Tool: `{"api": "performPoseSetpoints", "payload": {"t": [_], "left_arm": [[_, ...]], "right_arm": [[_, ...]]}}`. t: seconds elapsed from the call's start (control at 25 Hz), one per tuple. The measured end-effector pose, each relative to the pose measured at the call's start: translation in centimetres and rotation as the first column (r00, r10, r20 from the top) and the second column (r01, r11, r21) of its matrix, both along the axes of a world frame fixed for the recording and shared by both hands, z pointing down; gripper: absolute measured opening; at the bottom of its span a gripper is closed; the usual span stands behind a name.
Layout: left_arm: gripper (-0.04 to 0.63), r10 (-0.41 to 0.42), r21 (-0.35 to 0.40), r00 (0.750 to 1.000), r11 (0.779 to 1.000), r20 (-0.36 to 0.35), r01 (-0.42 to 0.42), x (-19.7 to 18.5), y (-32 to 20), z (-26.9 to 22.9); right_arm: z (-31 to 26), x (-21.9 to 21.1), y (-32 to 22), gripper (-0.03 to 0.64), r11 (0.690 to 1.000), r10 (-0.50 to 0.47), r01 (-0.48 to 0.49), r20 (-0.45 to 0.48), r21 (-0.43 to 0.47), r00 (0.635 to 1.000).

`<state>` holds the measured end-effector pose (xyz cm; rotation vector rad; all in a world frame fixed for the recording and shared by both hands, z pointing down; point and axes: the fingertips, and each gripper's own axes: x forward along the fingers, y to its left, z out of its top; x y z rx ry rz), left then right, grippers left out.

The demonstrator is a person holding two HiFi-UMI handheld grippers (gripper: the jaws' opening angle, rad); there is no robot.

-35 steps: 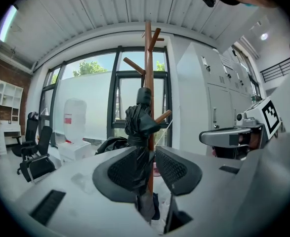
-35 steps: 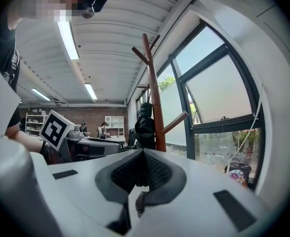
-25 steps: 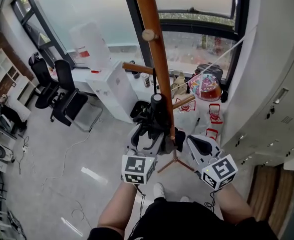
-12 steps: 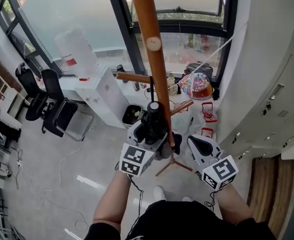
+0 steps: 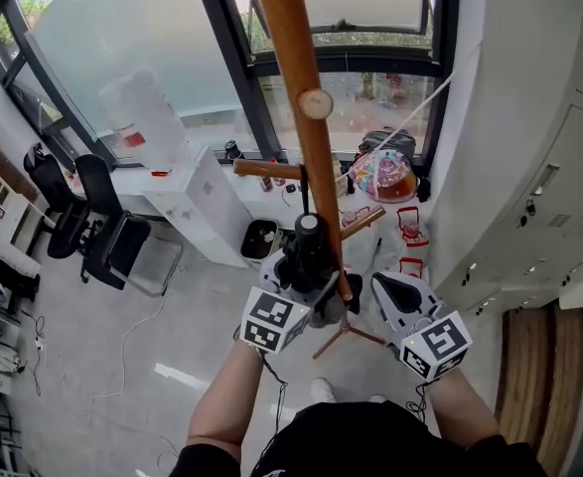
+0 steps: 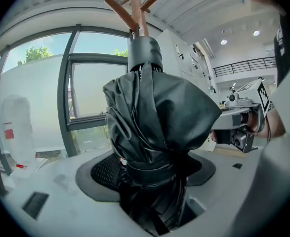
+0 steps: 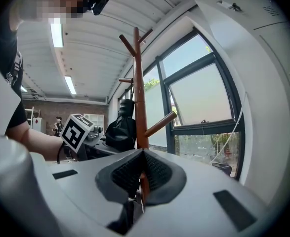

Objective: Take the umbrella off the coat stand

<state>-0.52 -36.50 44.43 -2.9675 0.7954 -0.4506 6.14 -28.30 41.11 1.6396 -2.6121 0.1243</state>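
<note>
Left gripper view is showing the left claw (image 6: 152, 176) spread wide around the black folded umbrella (image 6: 152, 122). Its jaws have just been opening, and the bundle is sitting between them with the pads seemingly not pressing yet. The umbrella is lying dead ahead of this claw and filling its mouth. Its long axis is running upright, parallel to the coat stand (image 5: 306, 117) pole and just beside it, capped end pointing up and loose folds hanging down through the claw. The right claw (image 7: 142, 169) is hovering clenched and empty, with the umbrella lying off to its left past the pole, so the left claw is the nearer one. Judging from this, the next move is calling for a squeeze across the bundle, then a lift along that upright axis. The umbrella is probably hanging from the peg (image 5: 266, 168), but the hanging point is not showing clearly.
</note>
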Motion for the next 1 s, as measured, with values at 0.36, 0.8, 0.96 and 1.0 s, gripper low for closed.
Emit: {"api": "performPoseSetpoints", "payload": {"t": [0.36, 0.8, 0.96, 1.0], "left_arm": [[0.313, -0.002, -0.004, 1.0, 1.0, -0.015, 0.002, 0.0, 0.2, 0.0], [0.273, -0.033, 0.012, 0.999, 0.999, -0.041, 0.033, -0.3, 0.2, -1.7], [0.27, -0.054, 0.006, 0.997, 0.998, -0.059, 0.055, -0.7, 0.1, -2.5], [0.27, -0.062, -0.002, 0.995, 0.998, -0.073, 0.062, -0.8, 0.1, -2.8]], "right_arm": [[0.1, -0.5, -0.2, 0.054, 1.0, 0.006, -0.006, -0.006, 0.002, 1.0], [-0.2, -0.3, 0.2, 0.054, 1.0, 0.011, -0.011, -0.009, 0.006, 1.0], [-0.4, -0.2, 0.3, 0.054, 1.0, 0.005, -0.005, -0.007, 0.008, 1.0], [-0.4, -0.2, 0.4, 0.054, 1.0, 0.003, -0.003, -0.007, 0.009, 1.0]]}}
